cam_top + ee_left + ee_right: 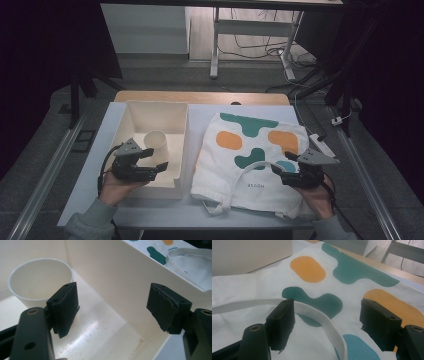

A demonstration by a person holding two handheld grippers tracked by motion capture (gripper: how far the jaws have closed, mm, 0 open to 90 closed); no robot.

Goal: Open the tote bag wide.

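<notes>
The left gripper hung inside the box, jaws spread wide and empty, the cup just ahead of them. The right gripper stood released over the bag, its strap lying between the jaws.

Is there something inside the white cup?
No, in the left gripper view the white cup stands empty in the cream box, with only its bare inside showing.
</notes>
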